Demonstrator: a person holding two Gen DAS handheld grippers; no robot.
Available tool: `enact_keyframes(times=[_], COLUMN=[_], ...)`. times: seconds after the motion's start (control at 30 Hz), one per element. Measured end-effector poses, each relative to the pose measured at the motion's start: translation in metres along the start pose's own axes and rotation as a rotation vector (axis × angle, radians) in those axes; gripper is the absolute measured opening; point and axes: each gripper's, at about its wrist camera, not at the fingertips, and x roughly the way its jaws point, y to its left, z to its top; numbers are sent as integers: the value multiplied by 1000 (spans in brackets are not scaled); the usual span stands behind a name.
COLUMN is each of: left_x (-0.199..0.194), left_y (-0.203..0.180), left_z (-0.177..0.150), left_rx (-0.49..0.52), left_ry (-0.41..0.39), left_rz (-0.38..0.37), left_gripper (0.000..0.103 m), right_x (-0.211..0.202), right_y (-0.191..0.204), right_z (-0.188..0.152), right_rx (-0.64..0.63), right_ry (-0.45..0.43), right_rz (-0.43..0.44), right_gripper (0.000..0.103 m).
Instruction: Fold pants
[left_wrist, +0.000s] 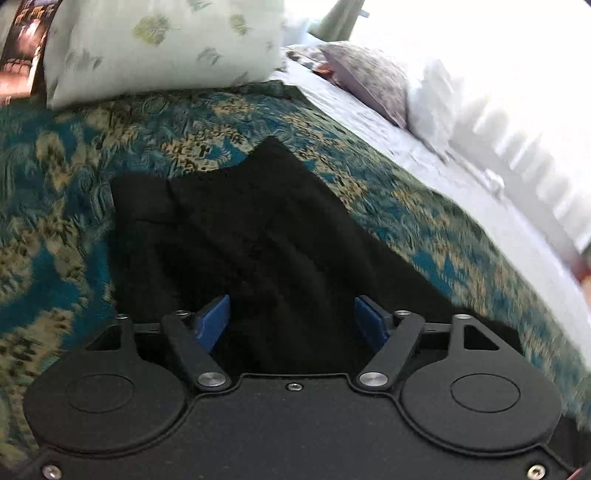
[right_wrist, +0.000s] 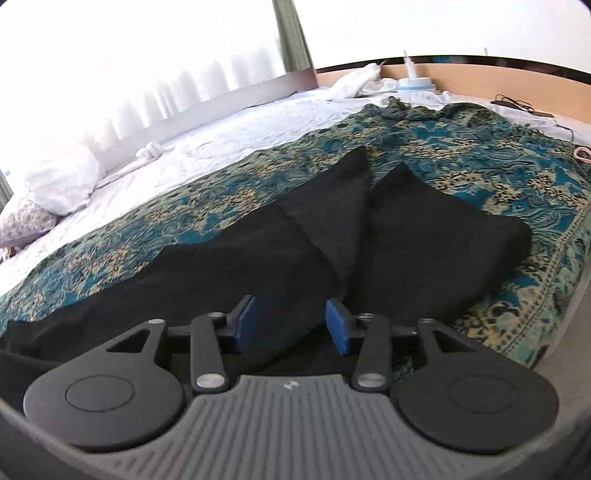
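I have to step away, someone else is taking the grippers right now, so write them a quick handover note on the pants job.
Left gripper: open, holding nothing, above the black pants.
Right gripper: open, empty, over the pants near the bed's edge.
Pants lie on the teal patterned blanket, the two legs spread apart in a V.
Done: pants laid out, some layers overlapping.
Left: bring the legs together, then fold into a compact stack.
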Motion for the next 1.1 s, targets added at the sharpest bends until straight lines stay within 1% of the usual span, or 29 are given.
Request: enact_keyframes(times=[0.03,0.07,0.1,0.13,0.2,0.23,0.27,0.33,0.4,0.5,0.53,0.6,0.67,0.73,0.77,0.8,0.9,0.93,1.03,1.07,1.1], left_x=[-1,-6,-15,-28,-55,-66,-73,-75,-67,-54,-50,-45,-41,-35,-35,-36,-47,-52,-63,-66,-69], left_y=[-3,-5,-7,-10,-17,-18,-17,-10,-1,11,13,16,25,37,42,44,48,47,36,29,23], left_z=[1,2,3,3,1,-1,-4,-9,-18,-27,-29,-31,-30,-28,-28,-28,-27,-27,-26,-26,-27], left_rx=[12,37,46,77,168,203,225,260,287,280,280,294,280,235,218,207,178,175,209,228,251], left_ry=[-17,-32,-72,-120,-216,-248,-260,-239,-211,-168,-162,-160,-148,-115,-111,-114,-136,-146,-181,-189,-192], left_rz=[36,45,35,26,43,49,63,102,149,184,197,250,284,283,283,279,229,210,174,162,144], left_gripper=[6,3,2,2,2,2,2,3,3,3,3,2,2,2,2,2,4,8,10,15,18], right_x=[1,1,2,3,4,5,6,7,10,12,12,10,12,21,28,34,56,65,99,110,123], right_y=[2,4,6,7,9,9,9,9,10,11,12,13,17,23,27,30,37,39,43,44,43], right_z=[-1,-2,-3,-4,-5,-6,-6,-6,-6,-6,-5,-2,3,9,11,14,24,27,40,43,47], right_rx=[-8,-15,-22,-26,-33,-35,-35,-33,-31,-40,-50,-79,-126,-207,-250,-284,-377,-400,-458,-467,-469], right_ry=[2,5,7,8,8,7,7,9,13,13,6,-23,-46,-49,-48,-51,-66,-66,-17,5,36], right_rz=[2,3,3,1,-1,-4,-6,-5,-3,1,-1,-9,-28,-49,-77,-103,-161,-179,-204,-211,-223], right_gripper=[64,64,64,64,64,64,64,64,64,65,67,74,90,93,93,93,94,95,100,100,96])
